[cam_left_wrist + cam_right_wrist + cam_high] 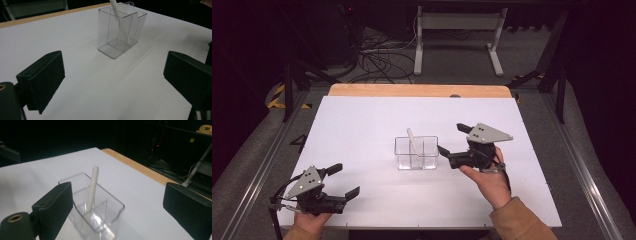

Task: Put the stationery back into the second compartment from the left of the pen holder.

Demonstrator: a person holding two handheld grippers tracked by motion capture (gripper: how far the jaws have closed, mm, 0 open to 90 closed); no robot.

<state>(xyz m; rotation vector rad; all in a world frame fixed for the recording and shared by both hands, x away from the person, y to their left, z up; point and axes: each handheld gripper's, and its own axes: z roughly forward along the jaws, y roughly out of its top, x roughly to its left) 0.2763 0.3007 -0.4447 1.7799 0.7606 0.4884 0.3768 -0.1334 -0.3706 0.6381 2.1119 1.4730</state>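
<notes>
A clear plastic container (416, 152) with inner dividers stands at the middle of the white table (357, 125). A white stick (413, 141) leans inside it, its top poking above the rim. My right gripper (451, 138) is open just right of the container, jaws pointing at it with nothing between them. In the right gripper view the container (110, 207) and stick (93, 185) sit close ahead between the black pads (56, 207). My left gripper (346, 180) is open near the front left edge. From it the container (121, 30) is farther off.
A wooden strip (419, 90) runs along the table's far edge. Beyond it on the floor are a white table frame (457, 35) and tangled cables (377, 57). Metal rails (257, 165) flank the table on both sides.
</notes>
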